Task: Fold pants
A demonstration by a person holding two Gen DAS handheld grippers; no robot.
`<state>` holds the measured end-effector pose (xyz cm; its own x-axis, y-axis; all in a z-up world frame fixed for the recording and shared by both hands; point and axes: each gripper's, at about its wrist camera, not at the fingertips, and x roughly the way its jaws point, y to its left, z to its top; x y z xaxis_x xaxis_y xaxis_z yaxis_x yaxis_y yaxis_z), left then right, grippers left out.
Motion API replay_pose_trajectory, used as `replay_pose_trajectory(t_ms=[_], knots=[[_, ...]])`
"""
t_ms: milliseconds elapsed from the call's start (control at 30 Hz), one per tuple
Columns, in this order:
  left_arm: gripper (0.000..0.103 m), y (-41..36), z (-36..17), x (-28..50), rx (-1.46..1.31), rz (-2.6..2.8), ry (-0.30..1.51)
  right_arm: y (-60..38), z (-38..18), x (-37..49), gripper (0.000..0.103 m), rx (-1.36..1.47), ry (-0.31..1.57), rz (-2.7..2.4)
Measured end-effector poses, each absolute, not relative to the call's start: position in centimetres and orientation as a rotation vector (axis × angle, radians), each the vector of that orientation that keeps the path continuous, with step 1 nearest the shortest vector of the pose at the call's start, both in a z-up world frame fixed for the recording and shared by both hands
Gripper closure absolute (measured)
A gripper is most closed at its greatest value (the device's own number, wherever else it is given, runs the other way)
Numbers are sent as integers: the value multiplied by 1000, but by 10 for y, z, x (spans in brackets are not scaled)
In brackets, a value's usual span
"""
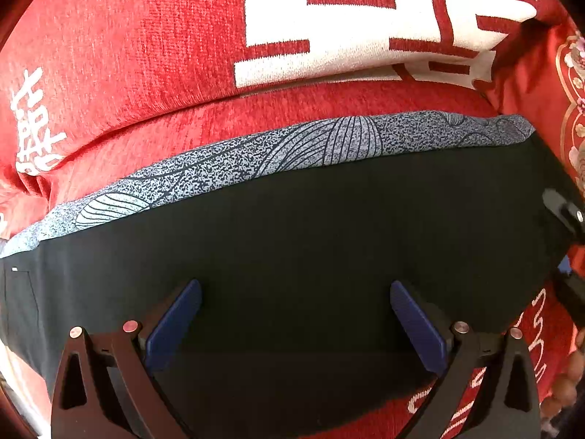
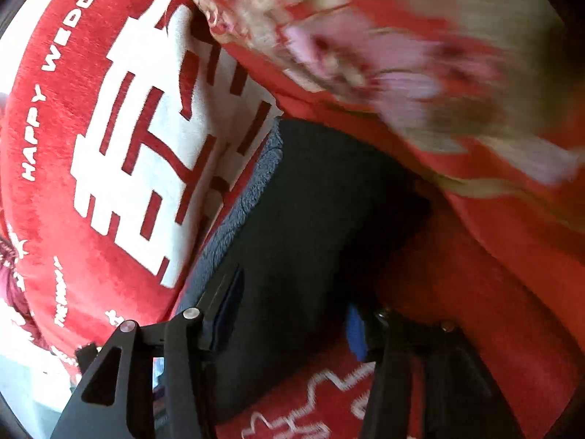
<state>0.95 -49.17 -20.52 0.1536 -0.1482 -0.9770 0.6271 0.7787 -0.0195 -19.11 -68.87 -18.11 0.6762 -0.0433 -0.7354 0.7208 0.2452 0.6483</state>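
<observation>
Left gripper (image 1: pixel 295 305) spread wide, nose-down over the pants (image 1: pixel 292 241), nothing between the pads. Pants lie flat on the red sofa (image 1: pixel 128 55), grey patterned band (image 1: pixel 256 157) along the 12 o'clock edge. Right gripper (image 2: pixel 292 311) part open, pads not pinching cloth (view blurred); pants run from between its fingers toward 12. Red cushion (image 2: pixel 109 139) at 10 o'clock, floral fabric (image 2: pixel 402 55) at 1.

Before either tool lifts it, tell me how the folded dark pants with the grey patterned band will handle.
The folded dark pants with the grey patterned band will probably hang limp: they lie flat, following the curve of the red plush cover. Lifted at one edge, the layers may fall open. The plush pile likely grips, so pushing may bunch the cloth.
</observation>
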Motion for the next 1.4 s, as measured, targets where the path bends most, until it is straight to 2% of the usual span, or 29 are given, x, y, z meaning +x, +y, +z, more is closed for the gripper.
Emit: replay_pose_trajectory(t_ms=[33, 67, 100, 167, 200, 300, 400, 500, 733, 833, 1000, 1200, 1400], knots=[[0, -492, -204, 13, 446, -587, 1325, -690, -179, -188, 56, 1240, 682, -594], [5, -492, -202, 17, 439, -586, 1336, -692, -179, -185, 80, 1256, 699, -606], [20, -490, -199, 20, 424, -584, 1338, -693, -177, -185, 88, 1269, 697, -599], [33, -488, -189, 23, 410, -588, 1326, -692, -166, -184, 88, 1243, 695, -572], [33, -488, -186, 23, 414, -596, 1313, -691, -158, -183, 88, 1209, 700, -550], [33, -493, -181, 20, 426, -599, 1274, -683, -132, -174, 88, 1110, 709, -494], [31, -504, -193, 10, 397, -653, 1334, -674, -113, -166, 88, 1034, 720, -465], [30, -510, -196, -13, 494, -668, 1176, -662, -98, -154, 88, 972, 743, -440], [26, -498, -195, 9, 422, -761, 1252, -627, -63, -124, 88, 789, 795, -406], [26, -473, -184, 28, 332, -781, 1327, -607, -46, -111, 88, 706, 810, -397], [26, -410, -156, 57, 247, -726, 1327, -557, -25, -82, 88, 559, 845, -350], [26, -312, -151, 99, 270, -572, 1350, -471, -43, -23, 85, 418, 946, -268], [26, -240, -169, 126, 302, -433, 1400, -368, -130, 33, 74, 118, 1210, -240]])
